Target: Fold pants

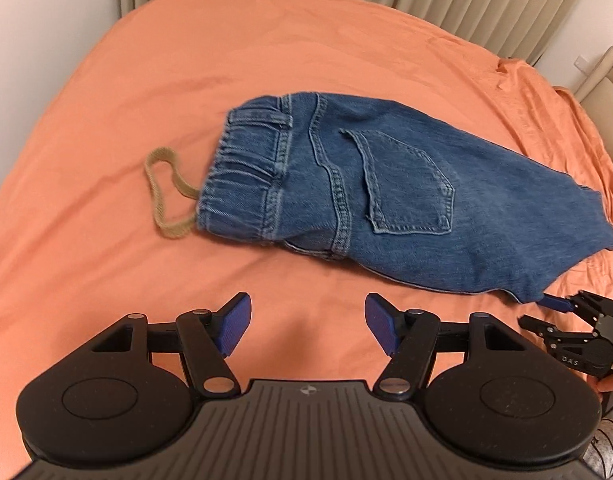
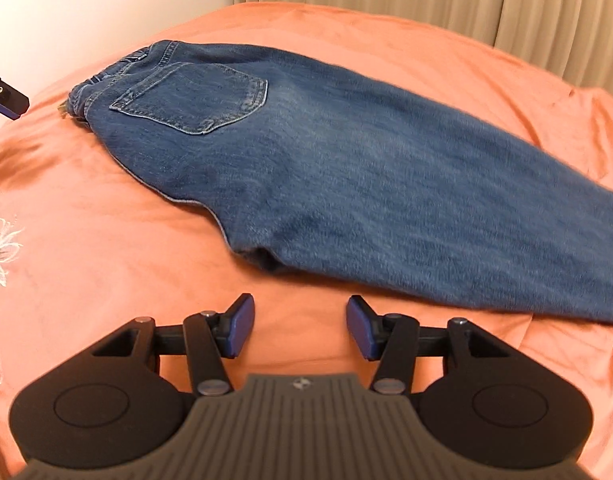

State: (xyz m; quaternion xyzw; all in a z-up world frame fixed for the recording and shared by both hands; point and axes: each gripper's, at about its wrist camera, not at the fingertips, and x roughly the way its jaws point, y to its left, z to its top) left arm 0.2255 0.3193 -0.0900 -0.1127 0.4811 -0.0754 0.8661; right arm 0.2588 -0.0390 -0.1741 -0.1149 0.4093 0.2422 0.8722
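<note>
Lying on an orange bedsheet [image 1: 146,80], blue jeans [image 1: 386,184] run past the frame edge; both the left gripper [image 1: 306,326] and right gripper [image 2: 300,326] hover near them, jaws apart, empty.

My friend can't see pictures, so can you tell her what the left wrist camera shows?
Blue jeans lie folded lengthwise on an orange bedsheet, back pocket up, a tan drawstring loop poking from the waistband. The left gripper hovers near them, fingers apart and empty; the right gripper shows at the right edge.
</note>
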